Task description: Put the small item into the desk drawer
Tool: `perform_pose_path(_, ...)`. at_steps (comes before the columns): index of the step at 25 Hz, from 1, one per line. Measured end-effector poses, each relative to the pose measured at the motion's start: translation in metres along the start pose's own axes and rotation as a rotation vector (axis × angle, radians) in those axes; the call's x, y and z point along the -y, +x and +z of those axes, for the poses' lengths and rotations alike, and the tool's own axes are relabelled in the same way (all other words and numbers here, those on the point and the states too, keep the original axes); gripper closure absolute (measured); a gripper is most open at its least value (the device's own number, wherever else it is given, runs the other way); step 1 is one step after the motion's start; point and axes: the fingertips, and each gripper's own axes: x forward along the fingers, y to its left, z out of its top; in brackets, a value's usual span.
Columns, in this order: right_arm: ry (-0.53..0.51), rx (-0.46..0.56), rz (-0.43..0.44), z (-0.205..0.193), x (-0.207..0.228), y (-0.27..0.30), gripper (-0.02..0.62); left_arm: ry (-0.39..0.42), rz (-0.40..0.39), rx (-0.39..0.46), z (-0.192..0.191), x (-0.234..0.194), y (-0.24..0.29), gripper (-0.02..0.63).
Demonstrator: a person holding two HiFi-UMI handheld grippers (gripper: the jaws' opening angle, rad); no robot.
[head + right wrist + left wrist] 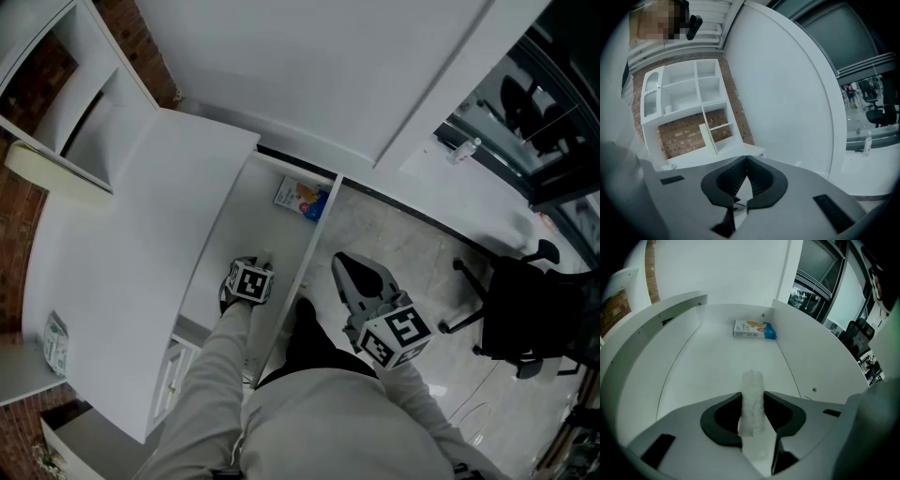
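beside the white desk (122, 234), our left gripper (753, 393) is down in the open drawer (230, 234), jaws clamped on the small white roll (752, 411). a box (754, 329) lies at the drawer's far end. our right gripper (746, 159) hangs closed and empty over the floor, near a black chair (525, 300).

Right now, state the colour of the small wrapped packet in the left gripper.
Translucent white wrapped packet; clearest in the left gripper view.

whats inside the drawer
A box lies at the drawer's far end. The left gripper holds a white item over the floor; the gripper covers the near end.
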Motion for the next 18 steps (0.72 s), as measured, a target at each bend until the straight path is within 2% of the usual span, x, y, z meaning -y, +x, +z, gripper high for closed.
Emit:
perform_pose_path(5,-0.001,-0.003,0.007,0.001,-0.002,-0.001,0.568,-0.006,-0.012,-0.001,0.0,0.004,-0.003,0.429)
perform_pose_path(10,0.004,-0.001,0.013,-0.002,-0.006,-0.003,0.568,-0.007,0.009,0.035,0.007,0.002,-0.011,0.402)
perform_pose_path(18,0.009,0.015,0.042,-0.002,-0.015,-0.007,0.568,-0.009,0.083,0.19,0.043,-0.01,-0.053,0.403)
